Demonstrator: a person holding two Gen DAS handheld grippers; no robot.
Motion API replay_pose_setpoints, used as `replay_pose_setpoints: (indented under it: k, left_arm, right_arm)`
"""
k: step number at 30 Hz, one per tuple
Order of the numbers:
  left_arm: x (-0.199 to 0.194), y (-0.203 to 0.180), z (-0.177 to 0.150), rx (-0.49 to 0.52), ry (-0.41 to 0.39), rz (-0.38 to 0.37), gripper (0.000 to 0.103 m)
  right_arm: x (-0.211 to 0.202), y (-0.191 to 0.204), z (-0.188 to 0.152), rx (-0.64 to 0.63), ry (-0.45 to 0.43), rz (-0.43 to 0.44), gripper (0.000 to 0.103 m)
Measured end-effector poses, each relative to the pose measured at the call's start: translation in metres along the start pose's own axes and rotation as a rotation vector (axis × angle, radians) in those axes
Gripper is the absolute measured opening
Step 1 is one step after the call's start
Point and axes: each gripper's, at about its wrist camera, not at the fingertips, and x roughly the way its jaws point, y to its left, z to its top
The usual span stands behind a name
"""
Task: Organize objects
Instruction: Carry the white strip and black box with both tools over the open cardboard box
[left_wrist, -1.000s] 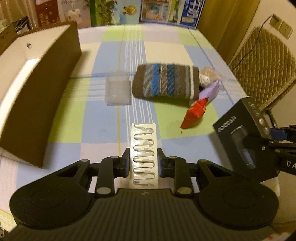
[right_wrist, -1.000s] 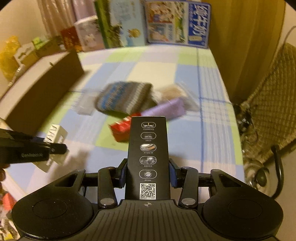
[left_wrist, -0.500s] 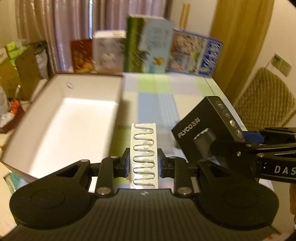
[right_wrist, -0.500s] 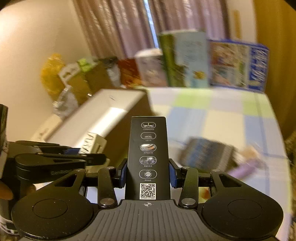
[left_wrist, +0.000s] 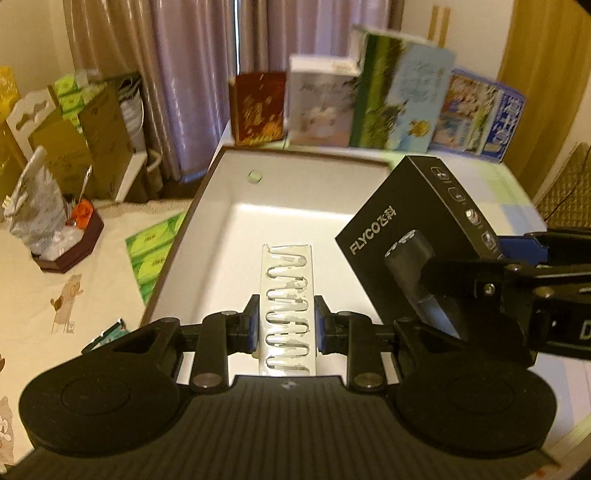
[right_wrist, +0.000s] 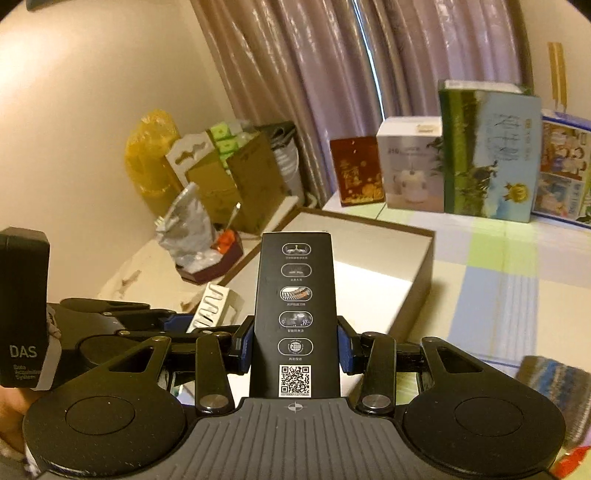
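Both loads now over open box (left_wrist: 295, 206), upright cartons (left_wrist: 399, 99) behind, curtain (left_wrist: 207, 66)

The striped knit piece (right_wrist: 554, 384) is blurred and cut off at the right edge of the right wrist view, as is a red item (right_wrist: 570, 461) at the bottom corner. The black box (left_wrist: 424, 236) hides the white tray's (left_wrist: 295, 206) right wall.

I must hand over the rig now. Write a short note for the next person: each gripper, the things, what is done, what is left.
Left gripper: shut on the paper-clip card, held above the open box.
Right gripper: shut on the black shaver box, beside it over the box's near edge.
Done: both items lifted and at the box; inside looks empty.
Left: release both inside, then fetch the knitted roll and the red packet on the table.
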Motion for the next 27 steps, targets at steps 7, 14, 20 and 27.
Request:
replay_pose_setpoints:
  k: [7,14,20,27]
  left_arm:
    - [0.042,0.033,-0.014,-0.004,0.105,-0.004,0.023]
    - [0.064,0.045,-0.021,0.000,0.153,-0.030,0.023]
    - [0.077,0.052,-0.023,-0.002,0.179,-0.042,0.023]
    - [0.085,0.048,-0.024,0.018,0.196,-0.070,0.023]
  right_arm:
    - [0.064,0.011,-0.014,-0.003,0.132,-0.092,0.040]
    - [0.110,0.010,-0.032,-0.032,0.207,-0.180,0.040]
    - [0.122,0.007,-0.037,-0.063,0.206,-0.211,0.043]
    - [0.114,0.005,-0.036,-0.055,0.201,-0.210,0.059]
